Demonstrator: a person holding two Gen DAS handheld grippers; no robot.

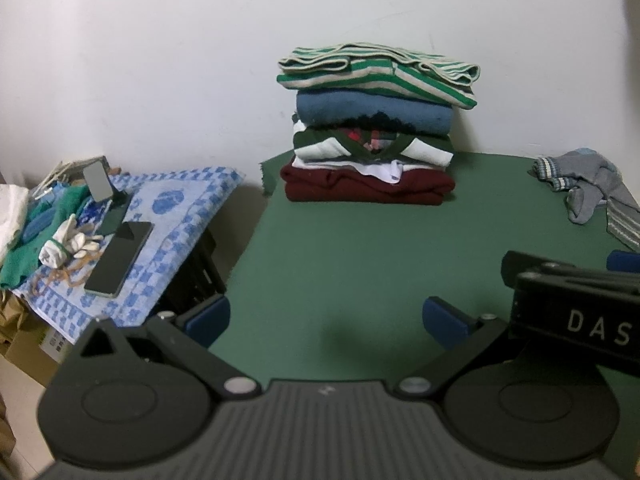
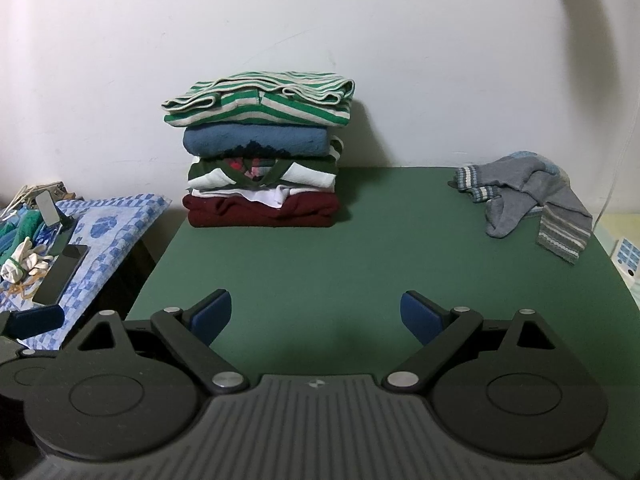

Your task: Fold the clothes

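Note:
A stack of folded clothes [image 1: 370,128] [image 2: 264,152] stands against the wall at the back of the green table [image 1: 352,264] [image 2: 360,264]; a green-striped garment lies on top, a maroon one at the bottom. A crumpled grey garment with striped cuffs [image 1: 592,188] [image 2: 532,200] lies at the back right. My left gripper [image 1: 326,320] hovers open over the table's near left part, nothing between its blue pads. My right gripper [image 2: 316,314] hangs open and empty over the near middle. The right gripper's body [image 1: 576,308] shows at the right edge of the left wrist view.
Left of the table a blue patterned cloth [image 1: 176,224] [image 2: 104,232] covers a lower stand carrying two phones [image 1: 120,256], white gloves [image 1: 68,244] and green fabric [image 1: 24,248]. A white wall runs behind. A small white device [image 2: 628,260] sits past the table's right edge.

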